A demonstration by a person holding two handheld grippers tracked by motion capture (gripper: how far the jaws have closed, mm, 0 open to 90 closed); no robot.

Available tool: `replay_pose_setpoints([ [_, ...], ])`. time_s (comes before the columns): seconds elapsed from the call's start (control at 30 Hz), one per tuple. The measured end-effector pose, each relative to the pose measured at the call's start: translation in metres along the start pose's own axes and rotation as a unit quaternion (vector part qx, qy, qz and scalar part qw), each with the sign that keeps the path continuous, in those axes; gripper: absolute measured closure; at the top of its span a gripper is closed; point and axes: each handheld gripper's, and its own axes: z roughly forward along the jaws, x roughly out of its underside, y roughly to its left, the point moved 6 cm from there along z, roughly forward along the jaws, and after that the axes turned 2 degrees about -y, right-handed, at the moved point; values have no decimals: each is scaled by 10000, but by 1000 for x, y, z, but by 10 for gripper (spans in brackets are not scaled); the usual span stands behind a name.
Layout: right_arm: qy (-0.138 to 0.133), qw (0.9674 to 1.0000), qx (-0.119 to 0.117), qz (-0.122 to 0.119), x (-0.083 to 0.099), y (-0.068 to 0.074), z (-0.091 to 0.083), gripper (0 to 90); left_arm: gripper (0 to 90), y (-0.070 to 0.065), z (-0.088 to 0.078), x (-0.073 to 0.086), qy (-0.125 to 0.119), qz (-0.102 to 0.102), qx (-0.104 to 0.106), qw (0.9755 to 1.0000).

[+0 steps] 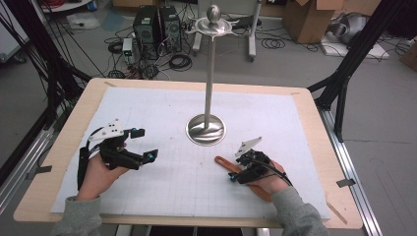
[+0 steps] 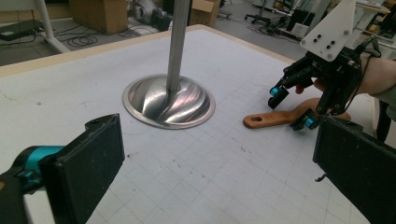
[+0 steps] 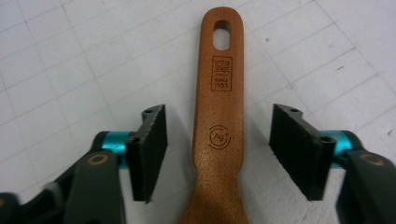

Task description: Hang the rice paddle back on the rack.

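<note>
Two marks are burned into the spatula (image 3: pixel 218 135) handle: a small boxed stamp whose lower lines read "SINCE 1981" (the top line is too small to read), and below it a ringed "Ag+" sign. Near the handle's tip is an oval hanging hole. The spatula lies flat on the gridded mat (image 1: pixel 172 187) at the table's near right, its long axis slanting from the tip, which points toward the stand (image 1: pixel 206 129), back under the person's right hand. The right gripper (image 3: pixel 218 154) straddles the handle, its pads (image 3: pixel 152 149) apart on either side with a gap to the wood, none touching. The left gripper (image 1: pixel 142 145) hovers over the mat's near left, jaws wide apart with nothing between, well away from the spatula.
</note>
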Motion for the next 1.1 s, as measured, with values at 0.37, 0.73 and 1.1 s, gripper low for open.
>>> replay_pose_setpoints([
  [0.37,-19,10000,1,69,2,-3,-2,499,25,0,-1,0,-15,-4,-4,10000],
  [0.73,19,10000,16,70,2,-3,-3,544,25,0,0,1,-17,-20,1,10000],
  [1.1,71,10000,59,-9,1,0,-4,641,25,1,-1,0,-12,12,-25,10000],
])
